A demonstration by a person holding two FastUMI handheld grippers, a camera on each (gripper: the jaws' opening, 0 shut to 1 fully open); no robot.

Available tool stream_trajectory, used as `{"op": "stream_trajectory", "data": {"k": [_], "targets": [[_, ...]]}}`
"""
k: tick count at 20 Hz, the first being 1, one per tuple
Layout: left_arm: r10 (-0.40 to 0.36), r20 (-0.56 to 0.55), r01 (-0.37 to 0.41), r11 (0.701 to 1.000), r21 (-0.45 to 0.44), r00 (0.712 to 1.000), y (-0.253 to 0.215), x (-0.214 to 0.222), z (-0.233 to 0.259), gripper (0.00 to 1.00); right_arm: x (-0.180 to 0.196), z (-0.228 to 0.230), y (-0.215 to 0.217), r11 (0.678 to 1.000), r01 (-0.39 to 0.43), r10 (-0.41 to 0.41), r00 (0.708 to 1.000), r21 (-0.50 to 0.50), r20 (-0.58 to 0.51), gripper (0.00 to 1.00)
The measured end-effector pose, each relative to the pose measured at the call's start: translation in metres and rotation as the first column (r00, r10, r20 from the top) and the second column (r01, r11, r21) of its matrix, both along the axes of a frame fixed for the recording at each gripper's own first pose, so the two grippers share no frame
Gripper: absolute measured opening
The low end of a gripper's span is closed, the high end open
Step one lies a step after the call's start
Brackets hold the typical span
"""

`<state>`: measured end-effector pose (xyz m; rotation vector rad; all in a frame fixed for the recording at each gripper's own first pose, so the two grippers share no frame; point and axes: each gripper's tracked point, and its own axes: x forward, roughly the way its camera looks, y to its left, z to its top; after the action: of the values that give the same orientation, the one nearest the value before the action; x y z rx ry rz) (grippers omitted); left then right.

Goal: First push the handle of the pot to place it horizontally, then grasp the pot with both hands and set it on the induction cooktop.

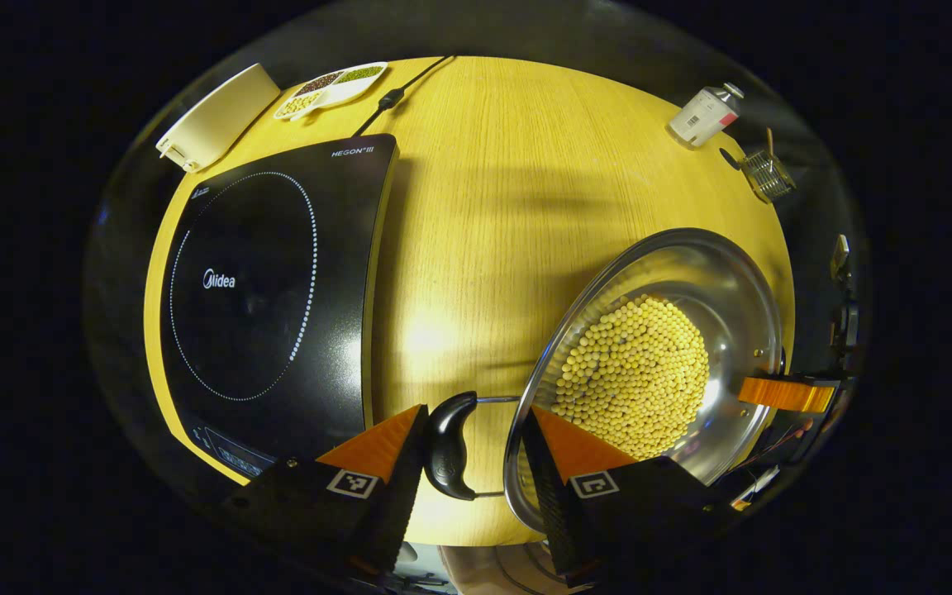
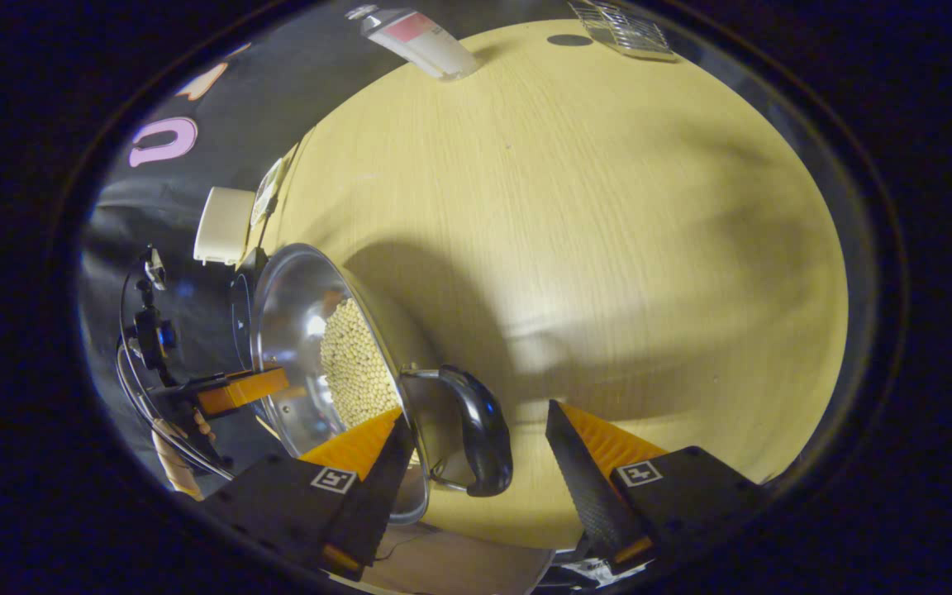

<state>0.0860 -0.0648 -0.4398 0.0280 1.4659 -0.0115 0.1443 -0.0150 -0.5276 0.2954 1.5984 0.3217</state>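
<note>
Left gripper view: we see a cooktop at left, a bottle at the table's far edge, and our left gripper wide open, straddling the pot's near handle without pressing it. Our right gripper, equally open, brackets the opposite handle.

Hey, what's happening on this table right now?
A person is working two handheld grippers around a steel pot full of pale beans on a wooden table. The left gripper sits open around one black side handle, and the right gripper sits open around the other handle. Neither has closed yet. The induction cooktop waits beside the pot with nothing on it.
</note>
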Motion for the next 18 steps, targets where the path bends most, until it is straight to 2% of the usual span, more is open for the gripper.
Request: {"op": "stream_trajectory", "data": {"k": [1,2,5,8,9,10,11,12,15,16,18], "targets": [[-0.006,-0.005,0.006,1.0,-0.002,1.0,0.0,-0.001,-0.001,0.67,0.002,-0.003,0.001,1.0,0.006,-0.006,1.0,0.0,0.001,0.89],[-0.006,-0.008,0.006,1.0,-0.003,1.0,0.0,-0.001,-0.002,0.69,0.002,-0.005,0.002,1.0,0.007,-0.007,1.0,-0.003,-0.003,0.77],[-0.003,-0.014,0.003,1.0,-0.001,1.0,0.0,-0.002,-0.002,0.7,0.001,-0.005,0.008,1.0,0.016,-0.015,0.999,0.017,-0.029,0.74],[0.007,-0.019,-0.007,1.0,0.003,1.0,0.0,-0.001,-0.001,0.67,-0.004,-0.007,0.01,1.0,0.012,-0.011,0.999,0.007,-0.047,0.53],[0.016,-0.02,-0.016,1.0,0.002,1.0,0.0,-0.001,-0.002,0.66,-0.001,-0.008,0.011,1.0,0.019,-0.018,0.999,0.007,-0.048,0.58],[0.017,-0.025,-0.017,1.0,0.004,1.0,0.0,-0.002,-0.001,0.65,-0.003,-0.008,0.011,1.0,0.021,-0.02,0.999,0.006,-0.05,0.51],[0.008,-0.026,-0.008,1.0,0.005,1.0,-0.001,-0.002,-0.001,0.67,-0.002,-0.008,0.011,1.0,0.022,-0.022,0.999,0.005,-0.049,0.55],[0.0,-0.031,0.001,1.0,0.007,1.0,0.0,-0.002,-0.001,0.65,-0.003,-0.008,0.011,1.0,0.024,-0.024,0.998,0.005,-0.053,0.51],[0.01,-0.025,-0.01,1.0,0.003,1.0,0.0,-0.002,0.0,0.66,-0.003,-0.008,0.011,0.999,0.038,-0.037,0.997,0.003,-0.064,0.51],[0.012,-0.023,-0.012,1.0,0.005,1.0,-0.001,-0.002,0.0,0.63,-0.003,-0.008,0.011,0.999,0.036,-0.036,0.998,-0.002,-0.054,0.51],[0.01,-0.027,-0.01,1.0,0.013,1.0,-0.001,-0.002,0.001,0.64,-0.002,-0.012,0.012,0.999,0.026,-0.027,0.999,-0.023,-0.029,0.48]]}}
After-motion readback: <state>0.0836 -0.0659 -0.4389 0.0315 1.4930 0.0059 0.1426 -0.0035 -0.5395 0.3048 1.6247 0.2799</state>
